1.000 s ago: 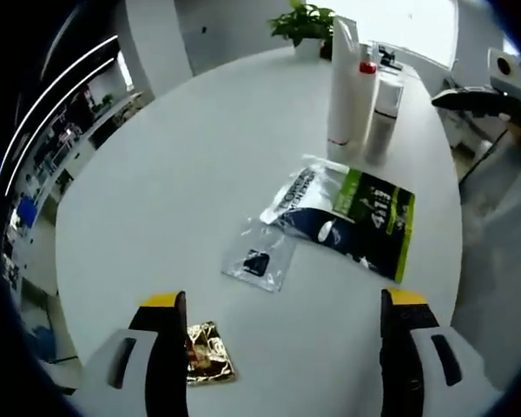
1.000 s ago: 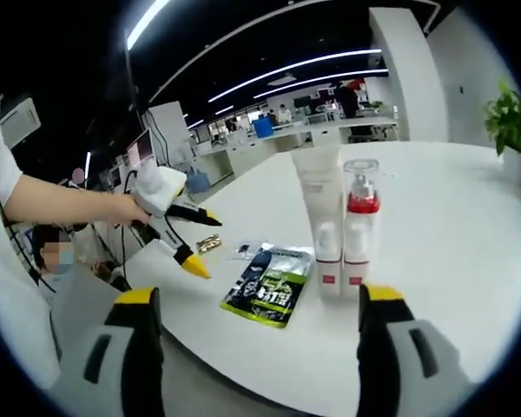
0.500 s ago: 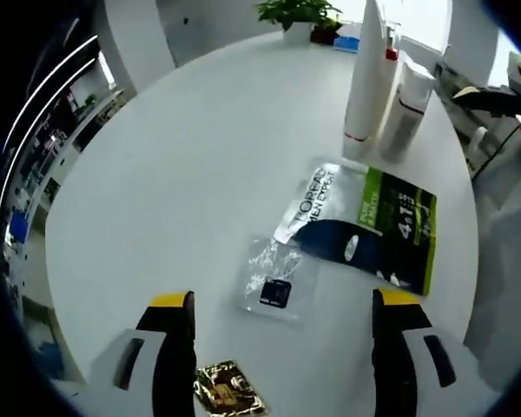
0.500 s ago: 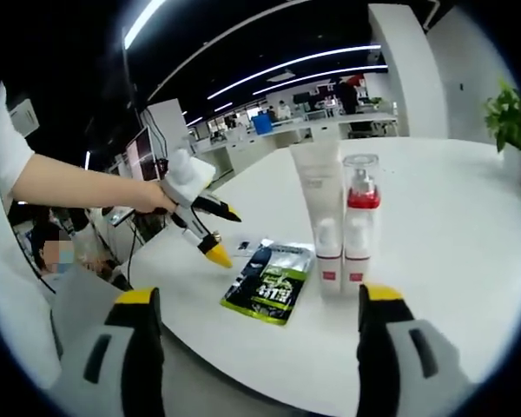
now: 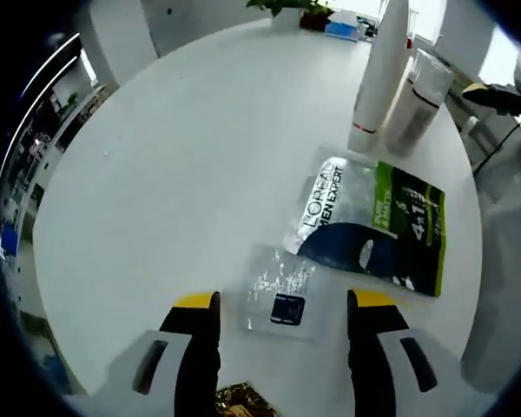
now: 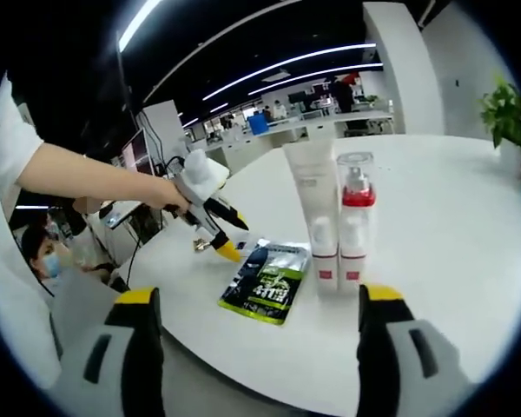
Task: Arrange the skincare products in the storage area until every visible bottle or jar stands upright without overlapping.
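The left gripper [image 5: 282,317], jaws spread, is hovering over the clear sachet [image 5: 280,291] lying flat between them, apparently lining up to grasp it.

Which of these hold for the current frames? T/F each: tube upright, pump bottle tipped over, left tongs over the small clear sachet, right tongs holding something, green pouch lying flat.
1. The white tube stands upright on the table. True.
2. The pump bottle has tipped over. False: it stands upright right beside the tube.
3. The left tongs are poised over the small clear sachet. True: the sachet lies between the open jaws in the left gripper view.
4. The right tongs grip a bottle. False: their jaws are spread wide with nothing between them.
5. The green and black pouch lies flat on the table. True: it lies next to the tube's base.
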`<state>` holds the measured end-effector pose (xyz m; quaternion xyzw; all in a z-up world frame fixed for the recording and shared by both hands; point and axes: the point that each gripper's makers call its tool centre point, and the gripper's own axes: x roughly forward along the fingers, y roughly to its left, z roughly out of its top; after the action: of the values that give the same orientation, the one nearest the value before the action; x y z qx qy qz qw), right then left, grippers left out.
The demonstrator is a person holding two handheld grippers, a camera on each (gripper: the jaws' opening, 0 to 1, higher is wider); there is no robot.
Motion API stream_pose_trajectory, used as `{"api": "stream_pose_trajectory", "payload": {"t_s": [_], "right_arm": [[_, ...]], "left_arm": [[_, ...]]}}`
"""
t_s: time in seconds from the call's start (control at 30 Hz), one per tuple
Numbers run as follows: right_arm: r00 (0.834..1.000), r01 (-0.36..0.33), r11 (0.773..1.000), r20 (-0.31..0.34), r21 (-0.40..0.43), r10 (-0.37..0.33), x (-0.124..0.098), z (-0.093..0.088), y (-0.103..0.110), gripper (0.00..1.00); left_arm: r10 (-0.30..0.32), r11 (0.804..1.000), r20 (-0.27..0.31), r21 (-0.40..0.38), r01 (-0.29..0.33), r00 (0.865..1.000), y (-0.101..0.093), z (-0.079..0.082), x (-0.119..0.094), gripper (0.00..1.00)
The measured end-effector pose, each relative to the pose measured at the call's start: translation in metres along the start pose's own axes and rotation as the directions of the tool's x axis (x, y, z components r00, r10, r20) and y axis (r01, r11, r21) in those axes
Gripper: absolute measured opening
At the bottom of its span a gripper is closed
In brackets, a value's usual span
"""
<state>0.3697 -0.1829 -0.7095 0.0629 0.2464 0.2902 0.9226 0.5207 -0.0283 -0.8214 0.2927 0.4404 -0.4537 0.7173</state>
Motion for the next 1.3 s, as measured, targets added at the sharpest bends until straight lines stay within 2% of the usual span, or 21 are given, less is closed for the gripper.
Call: {"api": "stream_pose_trajectory", "payload": {"t_s": [0.27, 0.37, 0.47, 0.67, 0.9, 1.13, 1.3], "right_arm": [[1.000, 0.006, 1.000, 0.000, 0.007, -0.006, 0.000, 0.000, -0.002, 0.94], [1.000, 0.007, 1.000, 0.000, 0.012, -0.007, 0.000, 0.000, -0.002, 0.94], [1.000, 0.008, 1.000, -0.001, 0.013, -0.008, 0.000, 0.000, -0.003, 0.94], [1.000, 0.008, 1.000, -0.003, 0.015, -0.008, 0.000, 0.000, -0.003, 0.94], [1.000, 0.005, 1.000, -0.001, 0.014, -0.005, -0.001, 0.000, -0.002, 0.94], [1.000, -0.006, 1.000, -0.003, 0.005, 0.006, 0.000, 0.000, 0.001, 0.93], [1.000, -0.010, 1.000, 0.000, 0.002, 0.010, -0.001, 0.001, 0.002, 0.93]], "left_arm": [[-0.038, 0.999, -0.022, 0.029, 0.039, 0.999, -0.006, 0.002, 0.003, 0.46], [-0.037, 0.999, -0.024, 0.025, 0.037, 0.999, -0.004, 0.002, 0.003, 0.44], [-0.032, 0.999, -0.022, 0.016, 0.032, 0.999, -0.002, 0.002, 0.002, 0.37], [-0.028, 0.999, -0.032, 0.023, 0.029, 0.999, -0.002, 0.001, 0.001, 0.37], [0.006, 0.999, -0.067, 0.052, -0.003, 0.998, 0.000, -0.011, -0.013, 0.37], [0.040, 0.997, -0.018, 0.064, -0.039, 0.999, -0.005, -0.003, -0.034, 0.37], [0.052, 0.995, 0.035, 0.078, -0.055, 0.998, -0.016, 0.007, -0.047, 0.37]]}}
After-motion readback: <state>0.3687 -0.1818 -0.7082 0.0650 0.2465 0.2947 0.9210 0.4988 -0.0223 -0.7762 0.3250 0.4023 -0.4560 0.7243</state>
